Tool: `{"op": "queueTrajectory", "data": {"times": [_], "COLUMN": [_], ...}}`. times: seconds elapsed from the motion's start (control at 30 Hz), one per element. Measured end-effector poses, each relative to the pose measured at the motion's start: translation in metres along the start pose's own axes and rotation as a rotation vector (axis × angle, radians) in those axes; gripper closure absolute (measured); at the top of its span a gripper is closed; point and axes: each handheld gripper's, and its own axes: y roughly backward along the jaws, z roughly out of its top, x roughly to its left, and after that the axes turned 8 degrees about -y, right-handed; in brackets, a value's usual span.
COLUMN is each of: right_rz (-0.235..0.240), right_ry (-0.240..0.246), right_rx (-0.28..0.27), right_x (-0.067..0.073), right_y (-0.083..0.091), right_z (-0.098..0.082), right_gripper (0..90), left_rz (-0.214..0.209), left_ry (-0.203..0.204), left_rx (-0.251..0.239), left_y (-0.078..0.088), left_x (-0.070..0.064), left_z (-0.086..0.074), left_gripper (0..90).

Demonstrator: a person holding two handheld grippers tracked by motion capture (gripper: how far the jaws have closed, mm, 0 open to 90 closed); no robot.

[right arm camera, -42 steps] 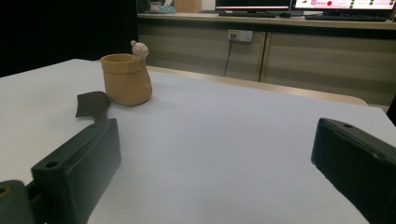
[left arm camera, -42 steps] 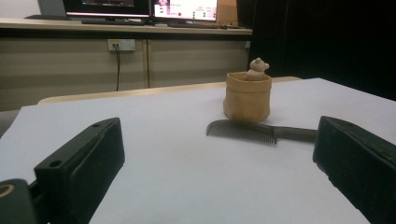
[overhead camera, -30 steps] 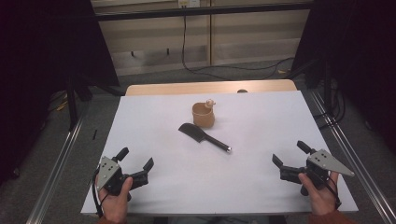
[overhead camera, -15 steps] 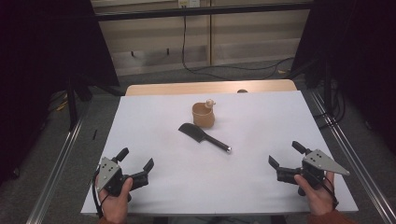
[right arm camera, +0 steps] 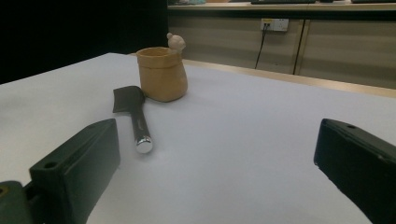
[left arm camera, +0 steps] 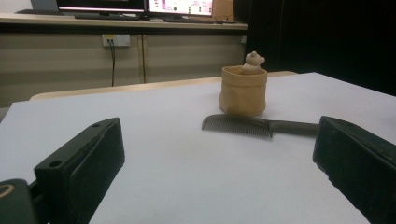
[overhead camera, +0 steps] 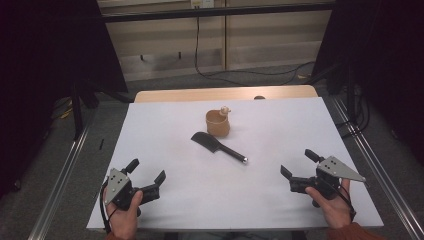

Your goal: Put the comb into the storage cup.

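Comb (overhead camera: 218, 146) and pot (overhead camera: 218, 123) sit near the middle of the white table (overhead camera: 280, 125), the two things nearest the grippers. Seen from above, the comb is black, its toothed head pointing toward ten o'clock and its handle running toward four o'clock, ending in a shiny cap. The tan pot stands upright just beyond the comb's head, at about one o'clock from it, very close to it; whether they touch cannot be told. A small pale figure (overhead camera: 225, 109) pokes up at the pot's far rim.

The left gripper (overhead camera: 145, 176) is at the table's near left corner, roughly seven o'clock from the comb and well apart from it, held in the person's left hand (overhead camera: 122, 216). Its jaws stand wide with nothing between them. In the left gripper view the comb (left arm camera: 252, 126) lies side-on beyond the jaws, teeth facing the camera, with the pot (left arm camera: 243, 90) right behind it.

The right gripper (overhead camera: 299, 164) is toward the near right, about four o'clock from the comb and clear of it, held in the right hand (overhead camera: 334, 207). Its jaws also stand wide and hold nothing. In the right gripper view the comb's (right arm camera: 133, 112) handle end points at the camera, and the pot (right arm camera: 162, 73) stands just past the comb's head.
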Motion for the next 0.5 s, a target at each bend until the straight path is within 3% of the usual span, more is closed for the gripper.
{"op": "queueTrajectory", "data": {"times": [0.23, 0.5], "right_rz": [0.014, 0.038], "right_ry": [0.024, 0.060], "right_rx": [-0.008, 0.026], "right_x": [0.004, 0.009], "right_y": [-0.008, -0.021], "right_z": [0.003, 0.007], "right_gripper": [0.0, 0.1], "left_rz": [-0.009, -0.019], "left_ry": [-0.008, -0.007], "left_rx": [0.002, 0.015], "left_y": [-0.001, -0.002], "left_x": [-0.001, -0.003], "left_z": [0.001, -0.001], "left_gripper": [2.2, 2.2]}}
